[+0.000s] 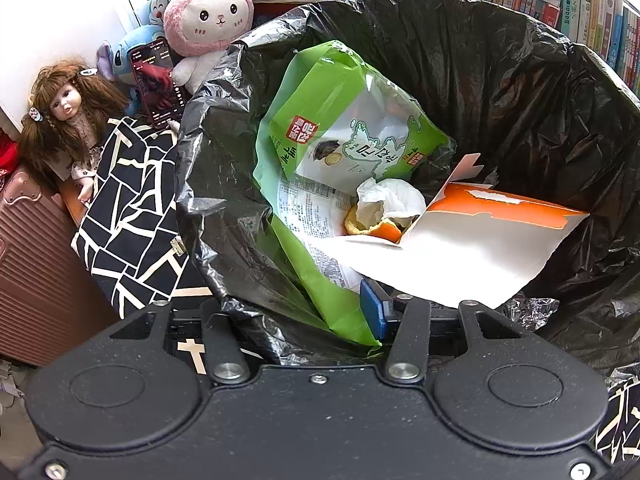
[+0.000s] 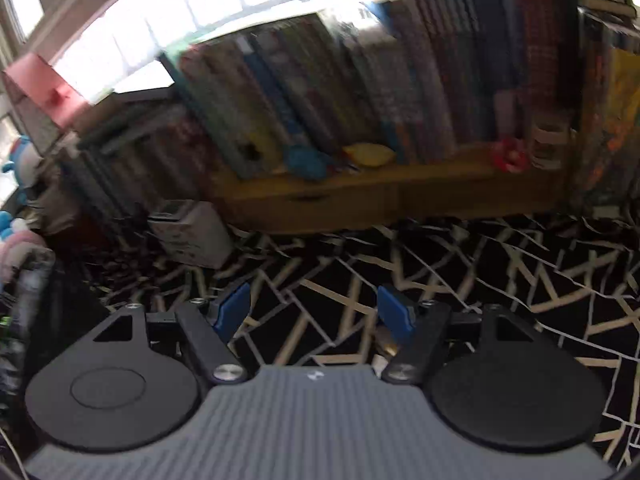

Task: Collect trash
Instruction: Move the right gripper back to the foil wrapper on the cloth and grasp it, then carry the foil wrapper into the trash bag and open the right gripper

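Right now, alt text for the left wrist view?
The left gripper pinches the rim of a black trash bag, holding it open; inside lie a green snack wrapper, an orange-and-white carton, crumpled tissue and orange peel. A doll and plush toys sit behind.

Black cloth with cream crack lines [image 2: 440, 264] covers the surface. Wooden shelf [image 2: 360, 196] packed with books [image 2: 320, 92] at 12 o'clock, bright windows [image 2: 200, 4] above at 11. White wall [image 1: 52, 12] at 10 in left view.
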Motion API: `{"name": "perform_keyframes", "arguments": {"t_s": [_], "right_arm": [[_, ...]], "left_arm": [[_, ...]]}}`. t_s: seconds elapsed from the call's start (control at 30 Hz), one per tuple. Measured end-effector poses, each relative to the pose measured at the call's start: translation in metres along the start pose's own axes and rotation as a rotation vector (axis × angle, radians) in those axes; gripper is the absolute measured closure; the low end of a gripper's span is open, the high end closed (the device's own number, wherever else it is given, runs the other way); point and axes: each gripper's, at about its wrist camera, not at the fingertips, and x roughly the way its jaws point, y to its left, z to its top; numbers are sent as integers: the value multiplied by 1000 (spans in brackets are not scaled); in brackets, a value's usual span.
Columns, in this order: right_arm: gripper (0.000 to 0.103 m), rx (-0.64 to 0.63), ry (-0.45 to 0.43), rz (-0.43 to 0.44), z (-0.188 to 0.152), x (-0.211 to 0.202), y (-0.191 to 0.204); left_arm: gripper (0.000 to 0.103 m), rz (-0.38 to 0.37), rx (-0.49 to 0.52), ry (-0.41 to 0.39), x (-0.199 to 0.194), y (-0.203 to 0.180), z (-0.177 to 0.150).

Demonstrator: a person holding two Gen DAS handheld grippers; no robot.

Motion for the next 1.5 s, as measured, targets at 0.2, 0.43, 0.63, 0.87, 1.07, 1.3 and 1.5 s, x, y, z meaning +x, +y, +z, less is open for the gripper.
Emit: {"name": "perform_keyframes", "arguments": {"t_s": [0.2, 0.43, 0.63, 0.87, 1.07, 1.3, 1.5], "right_arm": [[23, 28, 123, -97, -29, 51, -37], [23, 24, 198, -143, -41, 111, -38], [59, 10, 300, -192, -53, 148, -37], [88, 38, 220, -139, -44, 115, -39], [88, 55, 169, -112, -33, 84, -44], [88, 56, 95, 8, -17, 43, -25], [88, -35, -49, 309, 10, -24, 36]], "left_arm": [[57, 8, 5, 4, 1, 2, 0], [56, 35, 30, -3, 0, -4, 0], [56, 51, 35, -6, 0, -5, 0], [55, 62, 36, -11, 0, -8, 1], [55, 59, 32, -14, 0, -7, 0], [55, 59, 32, -13, 0, -6, 0], [55, 59, 31, -14, 0, -6, 0]]}}
